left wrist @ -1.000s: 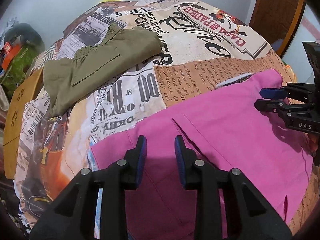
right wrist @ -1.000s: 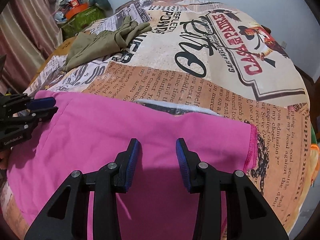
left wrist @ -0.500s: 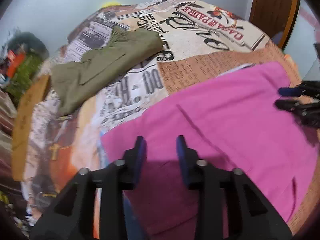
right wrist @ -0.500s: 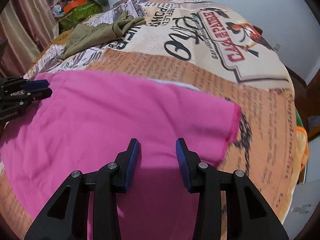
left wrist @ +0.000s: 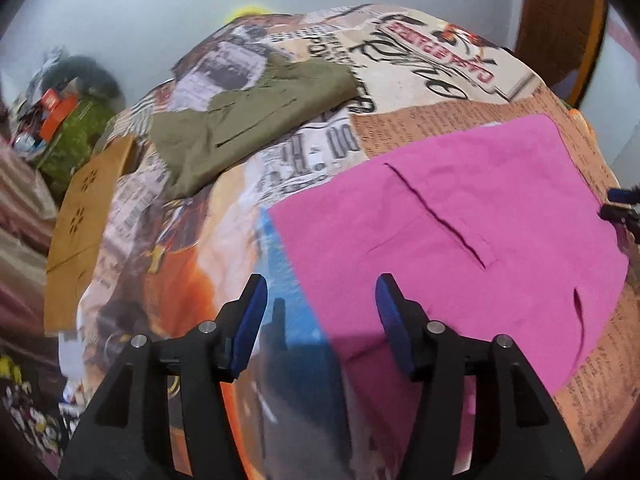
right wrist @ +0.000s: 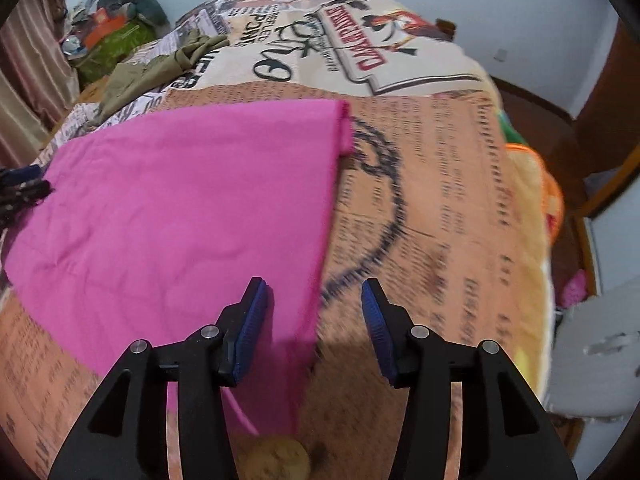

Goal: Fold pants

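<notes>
Two grippers poised at opposite ends of the folded pink cotton pants [left wrist: 460, 216], which lie flat on the newspaper-print bedspread [right wrist: 440, 200]. Left gripper [left wrist: 320, 304] and right gripper [right wrist: 312, 308] both opening, nothing clamped; each straddles an outer edge, probably for the next fold.

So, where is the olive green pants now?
In the left wrist view, the olive green pants lie folded at upper left on the newspaper-print bedspread, beyond the pink pants.
</notes>
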`<state>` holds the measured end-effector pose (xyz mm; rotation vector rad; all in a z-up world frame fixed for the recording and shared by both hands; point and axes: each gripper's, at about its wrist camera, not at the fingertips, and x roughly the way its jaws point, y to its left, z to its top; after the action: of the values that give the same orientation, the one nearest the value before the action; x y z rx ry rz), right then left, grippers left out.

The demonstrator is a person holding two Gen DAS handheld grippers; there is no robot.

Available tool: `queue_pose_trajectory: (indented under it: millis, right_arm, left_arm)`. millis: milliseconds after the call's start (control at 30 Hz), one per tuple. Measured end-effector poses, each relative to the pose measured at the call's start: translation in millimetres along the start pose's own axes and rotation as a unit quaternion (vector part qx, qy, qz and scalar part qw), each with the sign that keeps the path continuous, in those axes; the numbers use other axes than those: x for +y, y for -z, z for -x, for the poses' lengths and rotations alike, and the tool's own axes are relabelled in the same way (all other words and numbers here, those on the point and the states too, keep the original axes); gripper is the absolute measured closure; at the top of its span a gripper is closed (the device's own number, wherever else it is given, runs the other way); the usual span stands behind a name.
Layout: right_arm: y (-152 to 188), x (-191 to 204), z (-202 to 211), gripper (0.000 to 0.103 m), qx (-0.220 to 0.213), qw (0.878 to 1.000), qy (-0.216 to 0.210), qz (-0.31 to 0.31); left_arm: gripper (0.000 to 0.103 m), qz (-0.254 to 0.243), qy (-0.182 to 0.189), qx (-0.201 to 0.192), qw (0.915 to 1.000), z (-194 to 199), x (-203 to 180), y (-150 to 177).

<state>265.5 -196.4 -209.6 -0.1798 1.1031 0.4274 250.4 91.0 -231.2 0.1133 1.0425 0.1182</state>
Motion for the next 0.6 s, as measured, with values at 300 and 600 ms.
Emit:
queue_pose_trajectory:
  millis: [300,600]
  right_arm:
    - [3.0,26.8,53.1,0.058,-0.083,0.995,-0.054,-0.024]
    - [2.9,92.5,40.9,0.058,-0.069,0.989,-0.120,0.044]
  left_arm:
    - [0.028,0.158,0.079,0.013,0.9843,38.9,33.6,17.4]
    - [0.027,0.207,0.126,0.065,0.9680,38.1,16.4,57.3]
